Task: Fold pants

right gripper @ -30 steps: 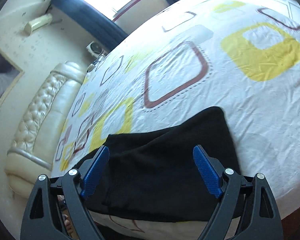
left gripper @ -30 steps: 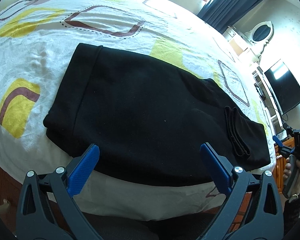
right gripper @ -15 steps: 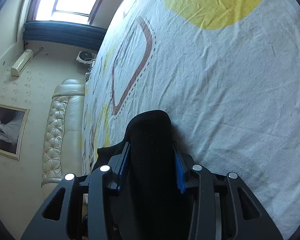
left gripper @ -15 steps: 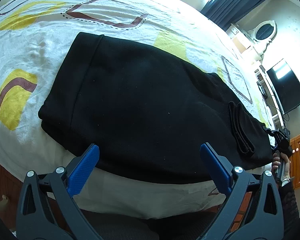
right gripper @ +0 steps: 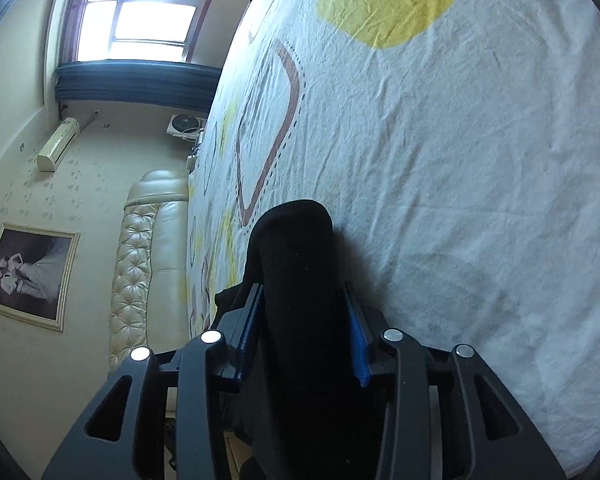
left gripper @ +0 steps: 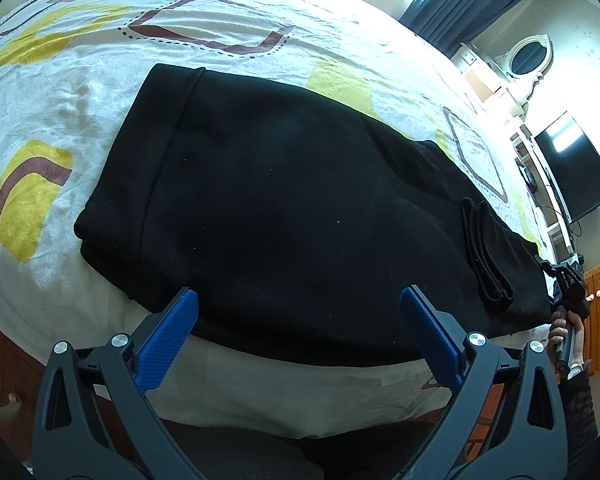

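Left wrist view: black pants lie folded lengthwise on the bed, stretched along its near edge, with the hemmed end toward the left and the bunched, thicker end at the right-hand near corner. The bedsheet is white with yellow patches and brown outlined squares. The left claw hovers above the near edge of the bed with its jaws spread wide; its blue fingers stand apart on either side of the middle of the pants and hold nothing, and whether the tips brush the cloth cannot be told. At the far right of this view the right claw meets the end of the pants, gripped by a person's hand in a dark sleeve.

Right wrist view: the right claw has a thick fold of the black pants between its jaws. The blue pads lie against both sides of the fold, so the cloth fills the gap and rises past the tips as a rounded hump. The jaws are partway apart and opening, yet the fold sits pinched between them. Beyond lies the bare sheet, with a padded cream headboard, a window, an air conditioner and a framed picture on the wall.
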Motion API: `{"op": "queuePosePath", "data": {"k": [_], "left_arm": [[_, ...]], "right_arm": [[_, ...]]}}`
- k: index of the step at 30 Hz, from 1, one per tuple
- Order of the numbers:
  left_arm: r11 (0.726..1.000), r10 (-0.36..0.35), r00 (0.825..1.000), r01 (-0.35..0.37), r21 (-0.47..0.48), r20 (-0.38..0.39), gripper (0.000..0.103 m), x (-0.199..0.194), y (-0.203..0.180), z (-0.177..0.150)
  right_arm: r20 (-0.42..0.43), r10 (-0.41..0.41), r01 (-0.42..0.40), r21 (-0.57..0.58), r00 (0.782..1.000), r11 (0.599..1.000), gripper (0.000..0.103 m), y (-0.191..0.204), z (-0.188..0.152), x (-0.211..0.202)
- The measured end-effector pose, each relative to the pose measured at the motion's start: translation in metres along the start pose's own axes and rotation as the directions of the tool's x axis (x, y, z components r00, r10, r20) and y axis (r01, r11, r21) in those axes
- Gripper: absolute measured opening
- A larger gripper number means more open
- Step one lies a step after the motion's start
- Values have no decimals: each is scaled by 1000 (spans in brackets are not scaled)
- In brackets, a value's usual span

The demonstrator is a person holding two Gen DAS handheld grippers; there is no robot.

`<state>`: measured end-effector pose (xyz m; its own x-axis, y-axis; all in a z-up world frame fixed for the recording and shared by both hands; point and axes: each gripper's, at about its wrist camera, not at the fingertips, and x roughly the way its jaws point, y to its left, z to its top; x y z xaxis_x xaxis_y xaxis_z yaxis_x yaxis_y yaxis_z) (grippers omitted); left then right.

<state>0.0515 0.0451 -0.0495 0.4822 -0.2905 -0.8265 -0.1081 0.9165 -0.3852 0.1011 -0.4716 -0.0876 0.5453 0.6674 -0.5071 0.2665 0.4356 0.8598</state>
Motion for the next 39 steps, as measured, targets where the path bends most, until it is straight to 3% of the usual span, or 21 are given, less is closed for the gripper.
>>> {"op": "queuePosePath", "data": {"k": [7,9,14,16,18,19,21,24,26,28,30,33,36,39], "left_arm": [[1000,-9,1000,9,-11,-1,100,-1,2,0],[1000,-8,1000,8,-11,0,100,-2,2,-1],[1000,-13,1000,13,1,-2,100,-3,1,-1],[1000,-23,1000,23,1,-3,100,-6,2,-1],[999,-43,999,43,-3,2,100,-11,2,1],[998,-56,998,56,-3,5,100,-14,3,3],[997,-72,997,71,5,25,100,-25,4,9],[996,-84,990,82,20,112,100,-49,11,23],[996,-93,984,89,30,154,100,-61,21,32],[995,-104,981,103,13,161,100,-65,37,39],[991,-116,984,124,-56,136,100,-61,60,45],[958,-180,981,190,-214,69,100,-46,97,48],[912,-252,966,254,-322,49,100,-33,121,46],[882,-328,943,323,-344,45,100,-24,127,49]], "right_arm": [[-72,58,-58,7,996,998,48,-20,-44,-27],[-69,19,-21,-29,997,999,30,-21,-52,-29],[-43,-12,11,-26,999,1000,28,-26,-58,-28],[-12,-12,12,-12,1000,1000,36,-21,-60,-31],[44,-31,31,-2,999,1000,69,-10,-64,-39],[94,-53,54,-6,994,999,73,-3,-66,-43],[199,-171,176,-9,965,984,74,19,-72,-52],[327,-348,372,-10,878,928,77,55,-88,-54],[380,-383,432,-49,842,901,80,76,-101,-50],[413,-377,455,-107,829,884,81,97,-116,-39],[406,-365,464,-178,838,867,82,112,-132,-26],[363,-350,460,-284,864,841,82,128,-154,0],[299,-349,445,-369,888,816,82,134,-176,29],[257,-372,449,-410,892,794,82,138,-189,48]]}}
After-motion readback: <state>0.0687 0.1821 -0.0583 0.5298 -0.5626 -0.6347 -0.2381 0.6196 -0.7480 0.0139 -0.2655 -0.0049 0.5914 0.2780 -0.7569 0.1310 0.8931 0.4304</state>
